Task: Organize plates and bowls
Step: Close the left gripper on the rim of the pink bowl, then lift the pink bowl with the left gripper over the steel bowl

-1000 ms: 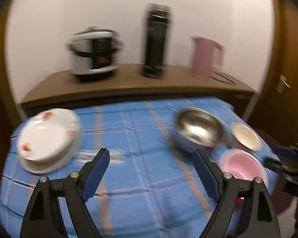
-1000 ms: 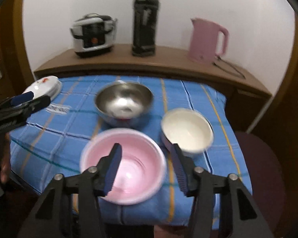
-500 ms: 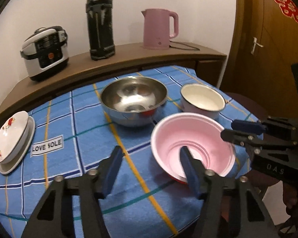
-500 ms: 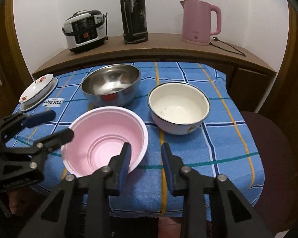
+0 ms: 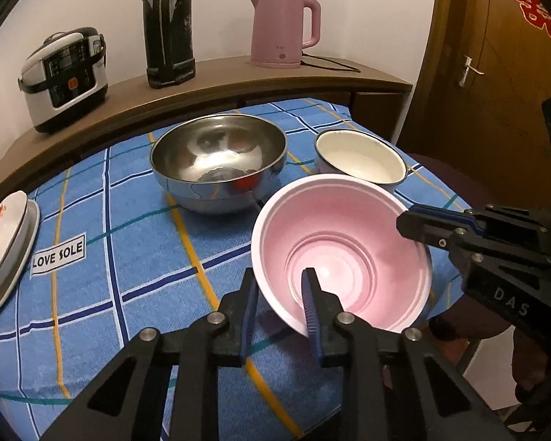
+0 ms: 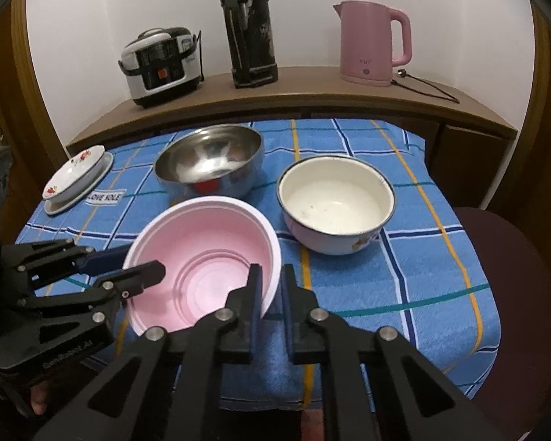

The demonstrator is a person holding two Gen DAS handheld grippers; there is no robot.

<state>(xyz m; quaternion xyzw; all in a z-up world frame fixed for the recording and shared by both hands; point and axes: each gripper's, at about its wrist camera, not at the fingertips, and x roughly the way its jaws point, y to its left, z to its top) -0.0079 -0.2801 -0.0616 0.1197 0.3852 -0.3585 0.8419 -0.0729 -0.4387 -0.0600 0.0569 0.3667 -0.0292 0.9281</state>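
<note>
Both grippers bite the rim of the pink ribbed plastic bowl [image 6: 205, 257] at lower centre of frame: the left gripper [image 6: 136, 262] is clamped on its left wall, the right gripper [image 6: 272, 290] on its near-right rim, each with one finger inside. The thin wall looks flexible, so lift level and evenly. Scanning left to right: flowered white plates [image 6: 75, 178] stacked at upper left, shiny steel bowl [image 6: 209, 161] empty, cream enamel bowl [image 6: 336, 202] empty but for specks.

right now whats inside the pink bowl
Nothing loose: only one finger of each tool, left and right, clamped over the pink bowl rim. Those fingers hide small patches of wall.
</note>
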